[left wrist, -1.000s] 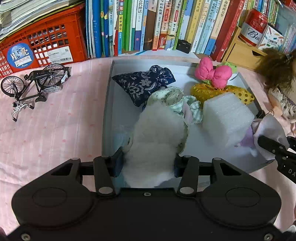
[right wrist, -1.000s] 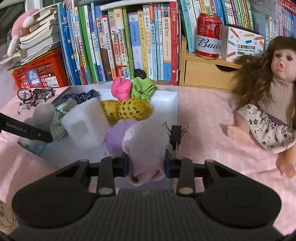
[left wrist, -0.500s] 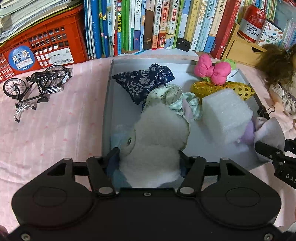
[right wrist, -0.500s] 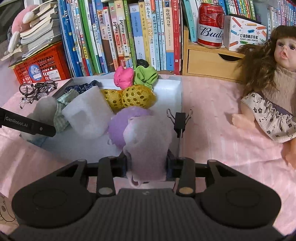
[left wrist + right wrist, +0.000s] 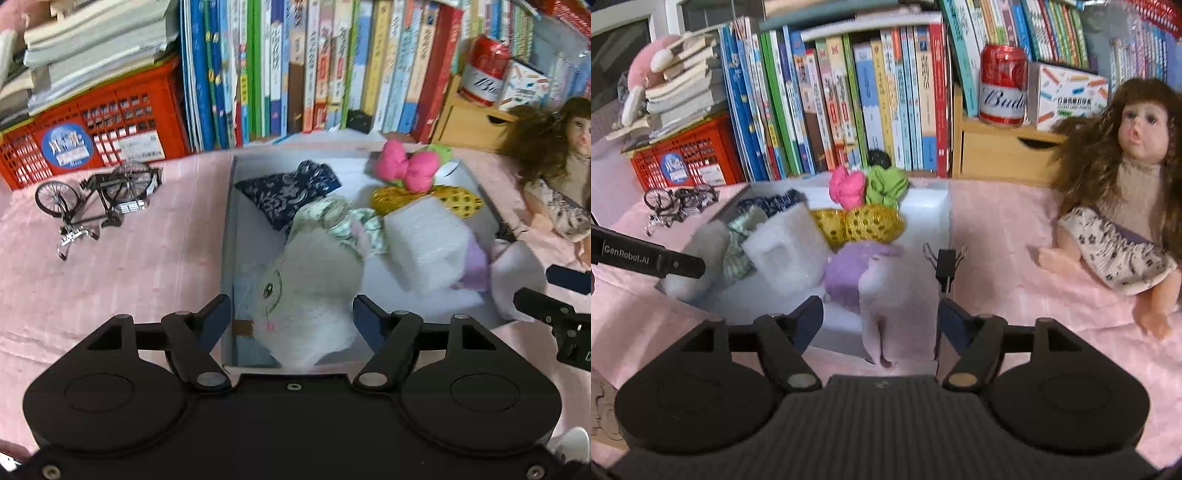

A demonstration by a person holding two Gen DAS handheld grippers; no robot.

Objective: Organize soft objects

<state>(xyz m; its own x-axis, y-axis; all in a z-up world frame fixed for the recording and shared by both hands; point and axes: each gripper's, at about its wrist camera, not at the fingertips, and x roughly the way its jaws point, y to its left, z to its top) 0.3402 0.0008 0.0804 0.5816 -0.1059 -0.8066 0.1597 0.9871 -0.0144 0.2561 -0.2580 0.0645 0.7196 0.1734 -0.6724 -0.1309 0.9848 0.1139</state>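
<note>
- A row of upright books [image 5: 314, 74] walls off the far side, with a red crate [image 5: 92, 129] at its left and a wooden drawer unit [image 5: 1004, 151] at its right carrying a red can [image 5: 1004, 86]
- The pink cloth [image 5: 129, 266] has open room left of the tray; on the right a doll [image 5: 1123, 206] sits well apart from the tray, bare cloth between them
- The white tray [image 5: 227, 236] lies in the middle, crowded with soft things, its near left corner taken up by the white plush toy [image 5: 314, 291]
- That plush lies between the left gripper [image 5: 291, 314] fingers; its jaws have just been opening and stand spread, both pads clear of the fur
- A white foam block [image 5: 428, 247] sits just right of the plush; behind it are a gold sequin pouch [image 5: 864, 223], a pink bow [image 5: 406, 168] and a green scrunchie [image 5: 886, 184]
- A dark floral pouch [image 5: 288, 188] fills the tray's far left; a checked green cloth [image 5: 354, 225] touches the plush
- The pale pink soft piece [image 5: 897, 314] hangs over the tray's near right edge, beside a purple one [image 5: 849, 273]; the right gripper [image 5: 881, 321] has just been opening too, its jaws spread and not pressing the piece
- A model bicycle [image 5: 99, 199] stands on the cloth left of the tray
- A black binder clip [image 5: 945, 262] grips the tray's right wall, just ahead of the right gripper's right finger
</note>
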